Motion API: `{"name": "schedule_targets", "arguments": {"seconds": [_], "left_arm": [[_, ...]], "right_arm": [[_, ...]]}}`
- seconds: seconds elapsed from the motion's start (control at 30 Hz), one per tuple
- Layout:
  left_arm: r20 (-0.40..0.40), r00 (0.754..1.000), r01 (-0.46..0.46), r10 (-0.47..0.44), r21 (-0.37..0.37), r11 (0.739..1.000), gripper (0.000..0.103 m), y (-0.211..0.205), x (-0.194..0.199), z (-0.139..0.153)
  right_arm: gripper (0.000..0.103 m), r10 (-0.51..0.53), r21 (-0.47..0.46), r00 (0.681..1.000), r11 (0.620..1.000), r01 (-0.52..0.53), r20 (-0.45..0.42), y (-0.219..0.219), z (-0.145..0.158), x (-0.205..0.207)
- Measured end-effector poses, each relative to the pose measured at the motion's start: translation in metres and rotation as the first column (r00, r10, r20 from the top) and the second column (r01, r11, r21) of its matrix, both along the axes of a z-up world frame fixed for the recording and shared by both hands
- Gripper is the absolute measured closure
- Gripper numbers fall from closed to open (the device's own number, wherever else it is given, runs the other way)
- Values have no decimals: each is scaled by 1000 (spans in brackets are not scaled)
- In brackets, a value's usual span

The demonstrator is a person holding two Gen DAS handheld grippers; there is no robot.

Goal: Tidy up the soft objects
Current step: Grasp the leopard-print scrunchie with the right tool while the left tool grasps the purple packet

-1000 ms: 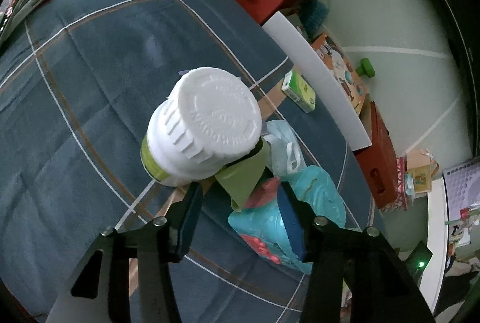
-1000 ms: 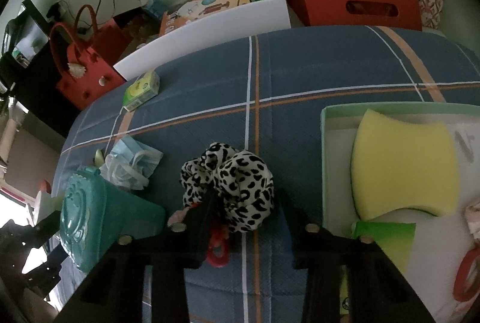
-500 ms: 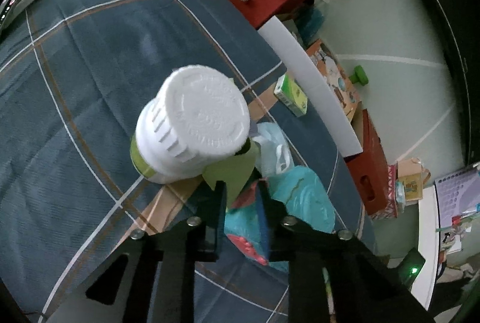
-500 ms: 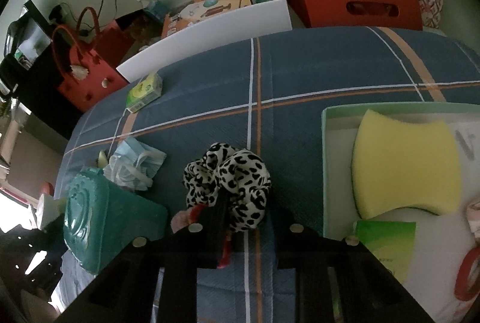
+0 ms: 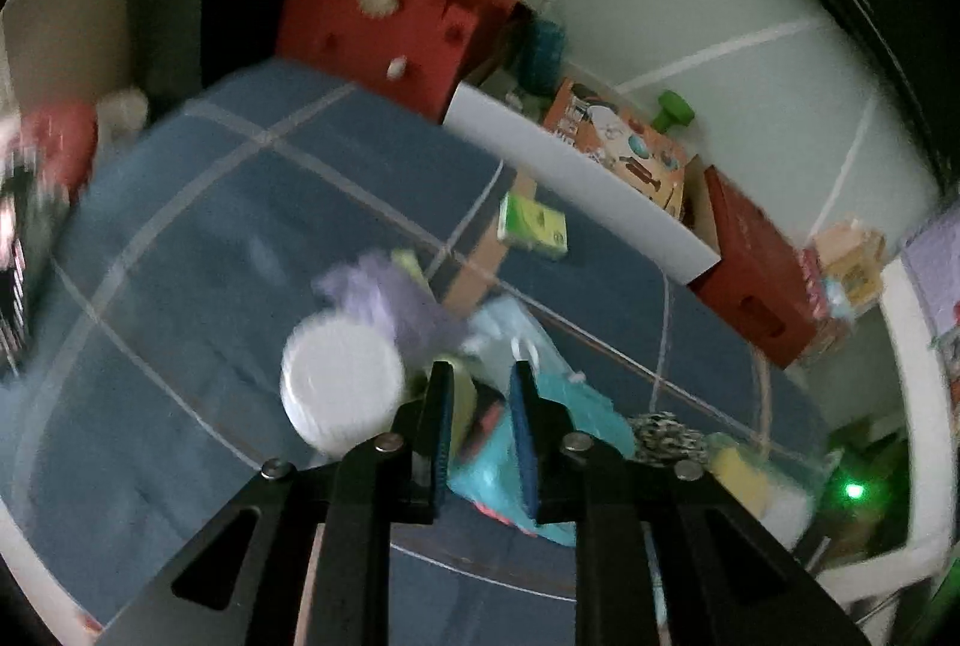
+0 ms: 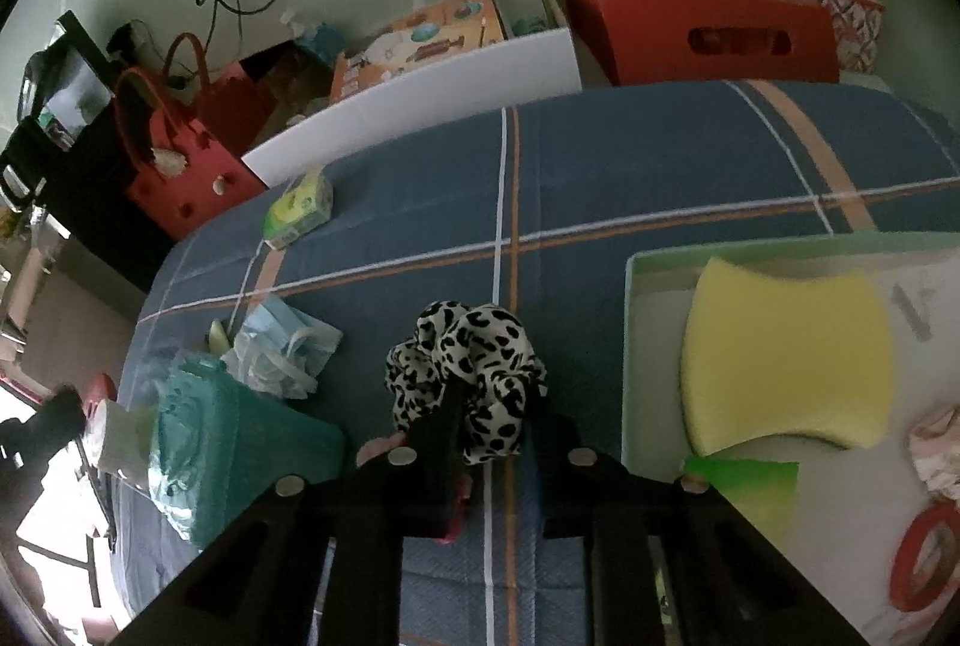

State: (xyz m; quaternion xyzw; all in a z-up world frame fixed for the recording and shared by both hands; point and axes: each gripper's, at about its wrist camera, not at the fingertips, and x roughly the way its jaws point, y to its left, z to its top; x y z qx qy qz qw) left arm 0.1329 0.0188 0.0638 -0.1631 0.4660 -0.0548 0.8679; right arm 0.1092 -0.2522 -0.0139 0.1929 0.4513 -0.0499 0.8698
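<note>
My right gripper (image 6: 489,409) is shut on a black-and-white leopard scrunchie (image 6: 465,355) and holds it above the blue plaid cloth (image 6: 630,166), left of a pale green tray (image 6: 636,262). The tray holds a yellow sponge (image 6: 786,358), a green cloth (image 6: 747,484), a pink item and a red tape ring (image 6: 927,562). My left gripper (image 5: 480,406) has its jaws close together around a yellow-green piece (image 5: 461,409), lifted above the cloth; the view is blurred. A white-capped jar (image 5: 342,394), a teal box (image 5: 540,442) and a blue face mask (image 6: 282,346) lie below.
A green tissue pack (image 6: 300,211) lies on the cloth toward the back. Behind the cloth are a white board (image 6: 420,117), a red tote (image 6: 186,172), a red box (image 6: 702,27) and an orange toy box (image 6: 420,39). A purple fluffy item (image 5: 384,298) lies beside the jar.
My left gripper closed on the yellow-green piece and rose away from the jar. My right gripper closed on the scrunchie and lifted it slightly.
</note>
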Motion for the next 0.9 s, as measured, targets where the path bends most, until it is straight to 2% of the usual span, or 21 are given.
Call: {"name": "schedule_targets", "arguments": {"seconds": [0.13,0.17,0.23,0.27,0.3,0.4,0.53,0.57,0.9], "left_arm": [[-30,997,68,-65,124,990,82,-5,24,11],[-52,995,90,-83,148,985,79,-6,33,11],[-99,988,133,-115,200,971,57,-12,50,9],[-133,982,160,-132,233,959,42,-16,61,6],[-161,976,181,-143,250,951,39,-19,68,3],[-301,938,253,-170,261,932,39,-26,97,-15],[-445,886,250,-130,222,942,39,-26,123,-45],[-489,866,242,-107,223,944,39,-24,130,-55],[-611,791,171,23,257,951,39,-11,153,-97]], "right_arm": [[87,7,-9,999,1000,-7,33,1,12,-4],[87,6,-18,999,1000,-5,45,1,17,-6],[87,3,-37,998,999,-1,70,1,28,-10],[87,2,-45,997,999,2,81,1,32,-12],[87,0,-56,995,998,5,100,1,40,-15],[87,-1,-76,991,997,12,134,-1,54,-21],[87,-5,-116,987,993,24,161,1,68,-26],[87,-6,-120,986,992,27,167,0,71,-27],[87,-16,-134,981,990,43,192,-3,81,-35]]}}
